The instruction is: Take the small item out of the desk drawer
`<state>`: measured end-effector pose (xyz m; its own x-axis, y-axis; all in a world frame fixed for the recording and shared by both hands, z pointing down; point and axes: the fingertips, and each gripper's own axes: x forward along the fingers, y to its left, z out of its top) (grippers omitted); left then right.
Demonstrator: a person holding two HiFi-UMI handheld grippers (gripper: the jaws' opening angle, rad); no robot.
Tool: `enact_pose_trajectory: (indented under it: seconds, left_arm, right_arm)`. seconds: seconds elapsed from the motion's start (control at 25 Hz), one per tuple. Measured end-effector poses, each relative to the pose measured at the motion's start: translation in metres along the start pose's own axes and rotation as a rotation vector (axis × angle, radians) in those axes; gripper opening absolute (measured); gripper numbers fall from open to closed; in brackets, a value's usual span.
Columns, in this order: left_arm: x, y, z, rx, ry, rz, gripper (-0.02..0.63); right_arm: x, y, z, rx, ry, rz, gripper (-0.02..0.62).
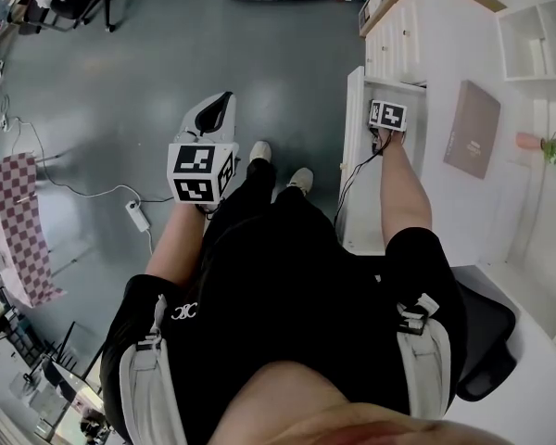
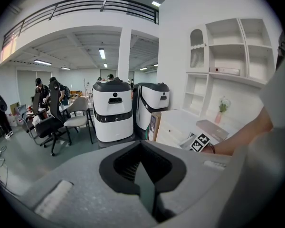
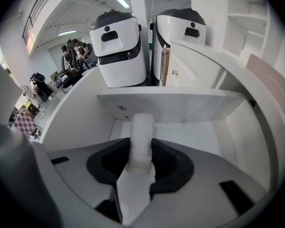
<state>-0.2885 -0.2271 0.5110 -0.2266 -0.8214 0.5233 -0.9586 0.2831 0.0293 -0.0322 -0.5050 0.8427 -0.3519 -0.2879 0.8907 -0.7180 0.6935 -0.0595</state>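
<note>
A small white cylindrical item (image 3: pixel 143 127) stands upright in the open white desk drawer (image 3: pixel 199 129), near its back wall. My right gripper (image 3: pixel 141 144) reaches into the drawer, and its dark pads flank the item closely on both sides and touch it. In the head view only the right gripper's marker cube (image 1: pixel 387 115) shows over the drawer (image 1: pixel 356 119); the item is hidden there. My left gripper (image 1: pixel 220 109) hangs over the grey floor to the left of the desk, with nothing in it. In its own view the left gripper (image 2: pixel 143 175) has its jaws together.
On the white desk top lie a brown book (image 1: pixel 472 128) and a pink vase (image 1: pixel 530 141), with shelves (image 1: pixel 537 35) behind. A black chair (image 1: pixel 486 341) stands at my right. A power strip (image 1: pixel 136 215) and its cable lie on the floor. Two white robots (image 2: pixel 113 109) stand beyond the desk.
</note>
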Motion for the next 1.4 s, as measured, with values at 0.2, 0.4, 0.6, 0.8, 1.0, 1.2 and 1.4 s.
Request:
enact_pose_trajectory:
  seconds: [0.2, 0.4, 0.6, 0.8, 1.0, 1.2, 1.4]
  left_arm:
    - [-0.004, -0.001, 0.015, 0.004, -0.04, -0.021, 0.014]
    - [0.0, -0.012, 0.034, 0.02, -0.084, -0.084, 0.014]
    - [0.007, -0.031, 0.054, 0.04, -0.12, -0.166, 0.014]
    - [0.016, -0.061, 0.08, 0.073, -0.165, -0.26, 0.014]
    - [0.024, -0.096, 0.099, 0.111, -0.194, -0.356, 0.014]
    - [0.027, -0.129, 0.122, 0.136, -0.245, -0.438, 0.014]
    - [0.023, -0.162, 0.141, 0.169, -0.285, -0.509, 0.014]
  right_arm:
    - [-0.035, 0.002, 0.017, 0.016, -0.096, -0.011, 0.133]
    - [-0.085, 0.009, 0.028, 0.066, -0.215, -0.005, 0.127]
    - [-0.149, 0.019, 0.05, 0.063, -0.347, -0.022, 0.12]
    - [-0.222, 0.018, 0.078, 0.107, -0.54, -0.084, 0.12]
    - [-0.311, 0.023, 0.103, 0.076, -0.739, -0.167, 0.118]
    - [-0.397, 0.031, 0.112, 0.048, -0.895, -0.275, 0.114]
    - [-0.455, 0.037, 0.097, 0.112, -1.029, -0.297, 0.114]
